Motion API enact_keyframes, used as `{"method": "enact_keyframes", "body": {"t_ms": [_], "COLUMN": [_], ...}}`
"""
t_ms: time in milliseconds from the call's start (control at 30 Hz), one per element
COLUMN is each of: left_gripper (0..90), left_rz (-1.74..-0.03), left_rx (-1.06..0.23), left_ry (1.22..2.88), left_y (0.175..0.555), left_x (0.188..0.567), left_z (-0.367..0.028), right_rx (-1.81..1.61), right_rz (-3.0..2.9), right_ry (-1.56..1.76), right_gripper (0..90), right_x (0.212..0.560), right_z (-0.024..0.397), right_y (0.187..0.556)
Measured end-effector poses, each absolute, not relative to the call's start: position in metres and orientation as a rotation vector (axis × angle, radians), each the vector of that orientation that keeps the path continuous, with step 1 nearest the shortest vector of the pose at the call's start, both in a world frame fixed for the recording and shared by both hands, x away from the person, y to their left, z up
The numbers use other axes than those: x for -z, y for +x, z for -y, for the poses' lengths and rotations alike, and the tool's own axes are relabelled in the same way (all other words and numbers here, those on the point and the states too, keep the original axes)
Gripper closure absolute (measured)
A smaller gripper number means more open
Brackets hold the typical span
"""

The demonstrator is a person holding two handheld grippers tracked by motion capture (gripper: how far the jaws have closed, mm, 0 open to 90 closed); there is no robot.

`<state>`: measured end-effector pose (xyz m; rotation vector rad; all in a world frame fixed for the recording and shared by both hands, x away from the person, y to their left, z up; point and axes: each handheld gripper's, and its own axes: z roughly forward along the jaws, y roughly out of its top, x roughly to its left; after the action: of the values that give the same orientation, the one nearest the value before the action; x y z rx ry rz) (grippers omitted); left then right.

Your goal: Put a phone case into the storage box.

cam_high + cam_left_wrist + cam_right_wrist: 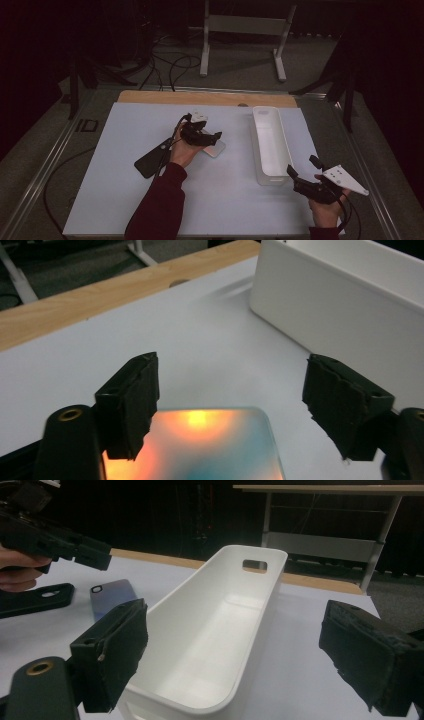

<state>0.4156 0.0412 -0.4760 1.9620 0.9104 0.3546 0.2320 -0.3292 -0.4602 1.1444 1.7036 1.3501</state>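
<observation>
My biggest landmark is the table (100,200), covered by a pale sheet with a strip of bare wood along its far edge. On its right half sits the long white bin (270,145), open at the top, with a handle slot cut in its far end; I see nothing inside it.

Next down in size are the two tools I am steering. The left gripper (212,136) hangs near the middle of the table, just above the near corner of the phone. Its jaws are spread wide and pinch nothing; through its own camera I see the phone lying flat below and between them, the pads clear of it on both sides. The right gripper (302,169) sits at the near right, beside the bin's near end, tilted up off the sheet. Its jaws are spread wide too and hold nothing, with the bin's near end framed between them in its own camera.

The dark phone case (152,160) lies flat just left of my left hand, apart from the phone.

Smallest is the phone (214,147), resting on the sheet between case and bin, its glossy back catching orange and teal light.
</observation>
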Motion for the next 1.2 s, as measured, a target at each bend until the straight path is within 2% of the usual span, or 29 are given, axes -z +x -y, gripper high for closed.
{"method": "enact_keyframes", "body": {"t_ms": [200, 333, 400, 567, 767, 800, 833, 1000, 1200], "left_gripper": [18.6, 23.7, 28.9, 50.5, 87.8, 87.8, 90.0, 90.0, 90.0], "left_rz": [-0.924, -0.933, -0.927, -0.94, -0.947, -0.953, -0.956, -0.982, -0.975], "left_rx": [-0.362, -0.344, -0.333, -0.295, -0.24, -0.221, -0.216, -0.185, -0.165], "left_ry": [1.973, 2.017, 2.039, 2.109, 2.182, 2.226, 2.227, 2.238, 2.261], "left_y": [0.426, 0.435, 0.438, 0.448, 0.455, 0.455, 0.455, 0.451, 0.429], "left_x": [0.481, 0.49, 0.494, 0.507, 0.521, 0.527, 0.529, 0.527, 0.525], "left_z": [-0.029, -0.017, -0.012, 0.002, 0.014, 0.018, 0.019, 0.017, 0.013], "right_rx": [-1.354, -1.36, -1.361, -1.372, -1.38, -1.382, -1.382, -1.383, -1.383], "right_rz": [-1.701, -1.698, -1.694, -1.677, -1.668, -1.668, -1.666, -1.663, -1.663], "right_ry": [1.144, 1.145, 1.147, 1.152, 1.153, 1.153, 1.155, 1.156, 1.156], "right_gripper": [11.5, 11.5, 11.5, 11.5, 11.5, 11.5, 11.5, 11.6, 11.5], "right_x": [0.46, 0.459, 0.459, 0.458, 0.457, 0.457, 0.457, 0.457, 0.456], "right_z": [0.329, 0.33, 0.331, 0.334, 0.336, 0.336, 0.336, 0.337, 0.336], "right_y": [0.232, 0.232, 0.231, 0.23, 0.23, 0.23, 0.23, 0.229, 0.229]}}
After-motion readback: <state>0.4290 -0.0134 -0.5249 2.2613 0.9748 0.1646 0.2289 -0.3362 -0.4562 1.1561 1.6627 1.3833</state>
